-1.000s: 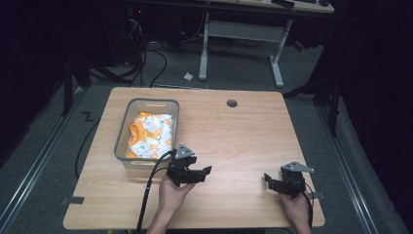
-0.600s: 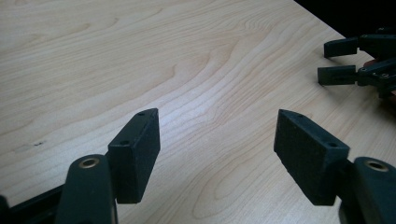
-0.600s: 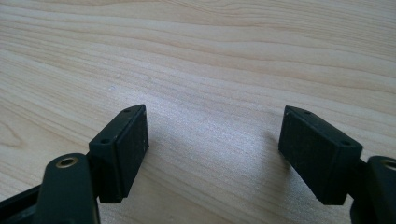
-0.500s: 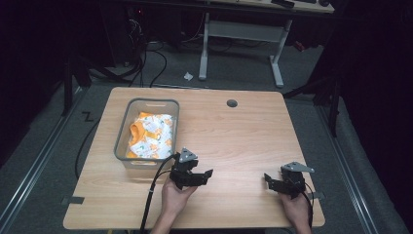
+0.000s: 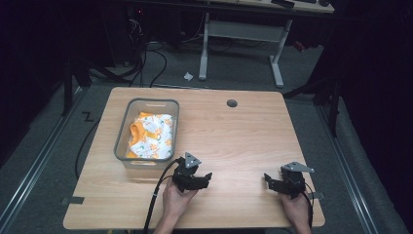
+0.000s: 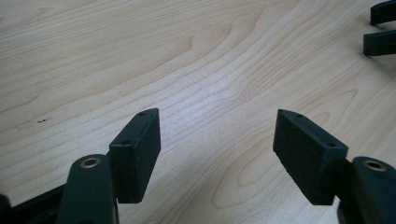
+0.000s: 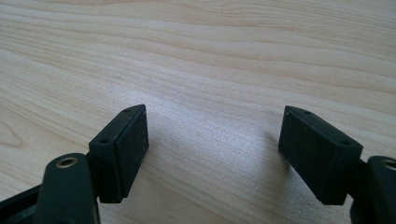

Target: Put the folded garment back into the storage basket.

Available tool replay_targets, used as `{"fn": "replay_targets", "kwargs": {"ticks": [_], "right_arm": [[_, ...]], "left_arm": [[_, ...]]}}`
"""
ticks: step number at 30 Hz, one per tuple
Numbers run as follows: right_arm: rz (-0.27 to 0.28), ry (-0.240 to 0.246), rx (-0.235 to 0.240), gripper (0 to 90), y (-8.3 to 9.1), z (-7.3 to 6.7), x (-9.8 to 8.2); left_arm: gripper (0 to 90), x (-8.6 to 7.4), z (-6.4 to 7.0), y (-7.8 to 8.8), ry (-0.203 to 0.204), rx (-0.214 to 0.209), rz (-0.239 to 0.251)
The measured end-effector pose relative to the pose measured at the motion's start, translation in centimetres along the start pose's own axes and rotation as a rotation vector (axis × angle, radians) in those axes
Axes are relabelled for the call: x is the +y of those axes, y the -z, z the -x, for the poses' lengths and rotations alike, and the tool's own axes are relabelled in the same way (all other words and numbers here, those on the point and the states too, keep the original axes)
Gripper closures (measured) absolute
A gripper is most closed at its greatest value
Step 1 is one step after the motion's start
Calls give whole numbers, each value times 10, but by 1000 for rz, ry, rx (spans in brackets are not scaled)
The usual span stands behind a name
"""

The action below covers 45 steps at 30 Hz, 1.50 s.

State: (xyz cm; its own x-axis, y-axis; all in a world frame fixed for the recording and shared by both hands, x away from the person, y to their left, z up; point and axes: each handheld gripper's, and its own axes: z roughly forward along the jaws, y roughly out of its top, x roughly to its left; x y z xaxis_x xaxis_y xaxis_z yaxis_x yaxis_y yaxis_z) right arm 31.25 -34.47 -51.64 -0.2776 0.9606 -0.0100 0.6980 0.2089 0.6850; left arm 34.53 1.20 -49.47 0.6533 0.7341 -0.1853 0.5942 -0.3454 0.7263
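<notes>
My left gripper (image 5: pixel 206 178) rests low over the wooden table (image 5: pixel 234 141) near its front edge, just below the bin, with its jaws turned to the right. In the left gripper view it (image 6: pixel 217 135) is open, with bare wood between its pads. My right gripper (image 5: pixel 268 181) sits at the front right with its jaws turned left, facing the other one. It (image 7: pixel 212 135) is open too and holds nothing. The right gripper's jaw tips (image 6: pixel 380 28) show at the top right of the left gripper view.
A clear grey bin (image 5: pixel 148 102) stands at the table's left and holds a white and orange patterned cloth (image 5: pixel 151 136). A round cable hole (image 5: pixel 232 103) sits near the far edge. A black cable (image 5: pixel 155 195) trails from the left gripper over the front edge.
My left gripper has drifted slightly to the right and toward the table's front edge. The right gripper has stayed where it was.
</notes>
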Motion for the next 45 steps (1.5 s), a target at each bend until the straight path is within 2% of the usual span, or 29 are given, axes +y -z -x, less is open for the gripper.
{"fn": "replay_targets", "kwargs": {"ticks": [2,4,9,17,24,30,31,45], "right_arm": [[0,0,0,244,0,0,0],[0,0,0,244,0,0,0],[0,0,0,244,0,0,0],[0,0,0,244,0,0,0],[0,0,0,245,0,0,0],[0,0,0,244,0,0,0],[0,0,0,244,0,0,0],[0,-1,0,244,0,0,0]], "left_arm": [[325,0,0,-1,1,2,0],[325,-2,0,-4,-15,28,-2],[326,-6,1,-9,-37,55,-17],[327,-9,-1,-14,-37,72,-28],[327,-13,-4,-19,-20,82,-42],[329,-15,-6,-22,-50,113,-27],[329,-17,-6,-22,-73,127,-15],[297,-19,-6,-21,-59,144,-15]]}}
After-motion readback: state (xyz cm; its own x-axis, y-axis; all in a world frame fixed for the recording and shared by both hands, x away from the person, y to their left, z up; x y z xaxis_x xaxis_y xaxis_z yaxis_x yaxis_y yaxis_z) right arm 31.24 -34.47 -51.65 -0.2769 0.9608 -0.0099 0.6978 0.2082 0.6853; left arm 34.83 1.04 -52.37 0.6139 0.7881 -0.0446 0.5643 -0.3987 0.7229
